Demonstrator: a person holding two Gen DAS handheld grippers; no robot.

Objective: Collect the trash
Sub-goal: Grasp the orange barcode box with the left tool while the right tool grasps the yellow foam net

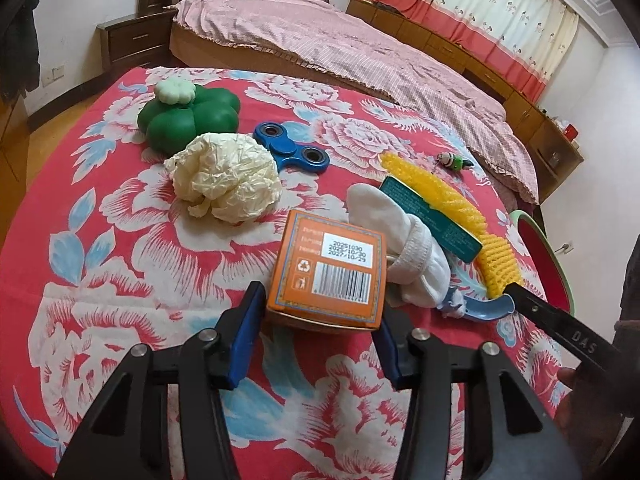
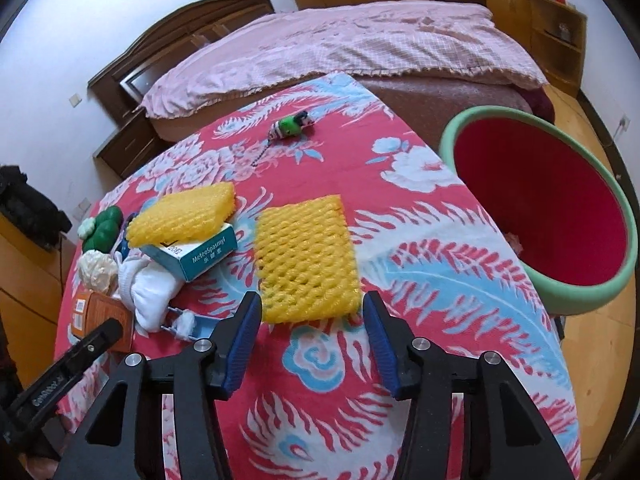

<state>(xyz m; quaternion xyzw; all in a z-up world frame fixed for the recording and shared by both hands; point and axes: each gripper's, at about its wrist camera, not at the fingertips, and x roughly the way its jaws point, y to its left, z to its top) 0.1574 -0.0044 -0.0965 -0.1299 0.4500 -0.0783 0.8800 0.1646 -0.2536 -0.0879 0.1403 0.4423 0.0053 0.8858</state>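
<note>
My left gripper (image 1: 320,312) is open with its blue pads on either side of an orange carton (image 1: 330,276) with a barcode; whether the pads touch it I cannot tell. A crumpled cream paper ball (image 1: 226,178) lies beyond it. My right gripper (image 2: 312,312) is open, its fingers flanking the near edge of a yellow foam net (image 2: 306,264) lying flat on the cloth. A second yellow foam net (image 2: 184,216) rests on a teal medicine box (image 2: 200,256). A green bin with a red inside (image 2: 540,204) stands off the table's right edge.
On the red floral tablecloth (image 1: 120,280) also lie a green clover toy (image 1: 188,118), a blue fidget spinner (image 1: 292,146), a white sock (image 1: 404,252), a blue handled object (image 1: 476,308) and a small green keychain toy (image 2: 290,128). A bed (image 2: 360,48) stands behind.
</note>
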